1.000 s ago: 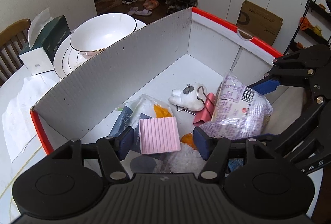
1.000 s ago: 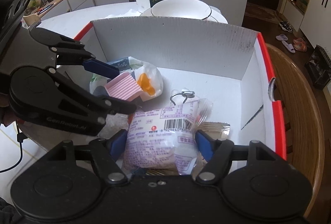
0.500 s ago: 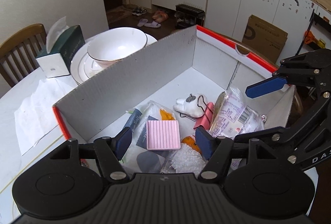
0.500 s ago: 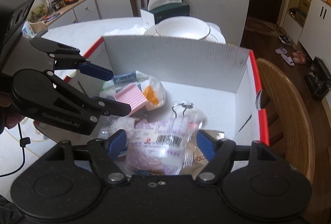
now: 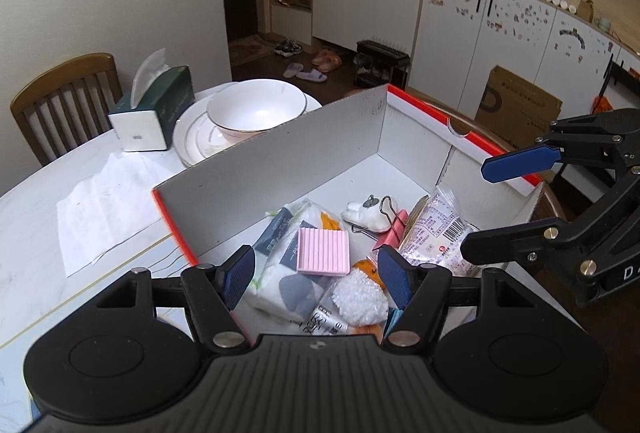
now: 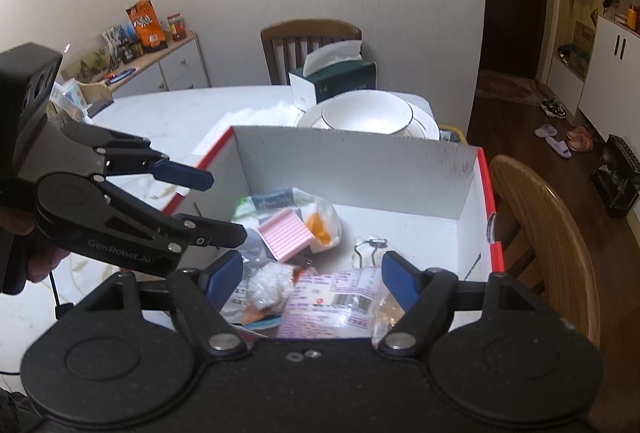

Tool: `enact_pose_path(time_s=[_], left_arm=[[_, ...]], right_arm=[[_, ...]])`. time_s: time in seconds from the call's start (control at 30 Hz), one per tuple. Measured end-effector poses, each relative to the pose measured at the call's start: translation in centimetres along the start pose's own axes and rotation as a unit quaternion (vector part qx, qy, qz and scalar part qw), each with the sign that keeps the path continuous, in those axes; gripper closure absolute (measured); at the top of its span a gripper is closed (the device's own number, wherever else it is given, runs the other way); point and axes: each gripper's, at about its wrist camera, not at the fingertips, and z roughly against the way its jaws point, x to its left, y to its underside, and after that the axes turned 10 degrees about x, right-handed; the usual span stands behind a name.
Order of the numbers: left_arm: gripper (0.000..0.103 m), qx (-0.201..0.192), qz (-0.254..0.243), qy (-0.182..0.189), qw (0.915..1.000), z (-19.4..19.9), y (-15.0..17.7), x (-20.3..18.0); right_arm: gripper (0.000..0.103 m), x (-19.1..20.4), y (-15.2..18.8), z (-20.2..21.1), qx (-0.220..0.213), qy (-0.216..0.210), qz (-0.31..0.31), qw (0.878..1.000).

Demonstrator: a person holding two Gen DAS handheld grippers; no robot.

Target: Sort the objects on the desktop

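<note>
A white cardboard box point(image 5: 280, 169) with a red rim holds the sorted things. In it lie a pink ribbed pad point(image 5: 323, 251), a barcode snack packet point(image 5: 436, 229), a small white figure point(image 5: 366, 217) on a pink binder clip point(image 5: 394, 229) and a fluffy white item point(image 5: 358, 297). My left gripper point(image 5: 316, 273) hovers above the box's near end, its jaws opening, with nothing pressed between them. My right gripper point(image 6: 311, 273) hangs over the packet point(image 6: 340, 297), jaws opening and not touching it. The pad point(image 6: 286, 235) lies apart from both grippers.
Behind the box stand a white bowl point(image 5: 252, 109) on plates and a green tissue box point(image 5: 154, 113). A crumpled paper sheet point(image 5: 104, 209) lies on the table to the left. One wooden chair point(image 5: 64, 101) stands beyond the table, another point(image 6: 548, 217) beside the box.
Both grippers have risen and drawn back from the box with their jaws wider. The pink pad and the snack packet, earlier between the fingers, stay down in the box.
</note>
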Motion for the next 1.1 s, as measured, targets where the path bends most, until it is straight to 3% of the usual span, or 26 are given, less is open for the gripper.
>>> enact_pose_path(time_s=[0.27, 0.63, 0.8, 1.1], left_arm=[[0.032, -0.029, 0.012, 0.000, 0.9995, 3.5, 2.3, 0.5], [0.018, -0.043, 0.022, 0.009, 0.9988, 6.4, 4.9, 1.4], [0.000, -0.048, 0.022, 0.013, 0.9985, 7.4, 6.1, 1.6], [0.000, -0.058, 0.006, 0.016, 0.9982, 9.0, 7.7, 1.1]], right_arm=[[0.026, 2.6, 0.3, 1.0, -0.022, 0.004, -0.015, 1.000], [0.025, 5.5, 1.5, 2.1, -0.042, 0.017, -0.047, 0.998], [0.025, 6.8, 2.3, 2.7, -0.046, 0.029, -0.059, 0.997], [0.025, 8.8, 3.7, 3.8, -0.057, 0.057, -0.081, 0.994]])
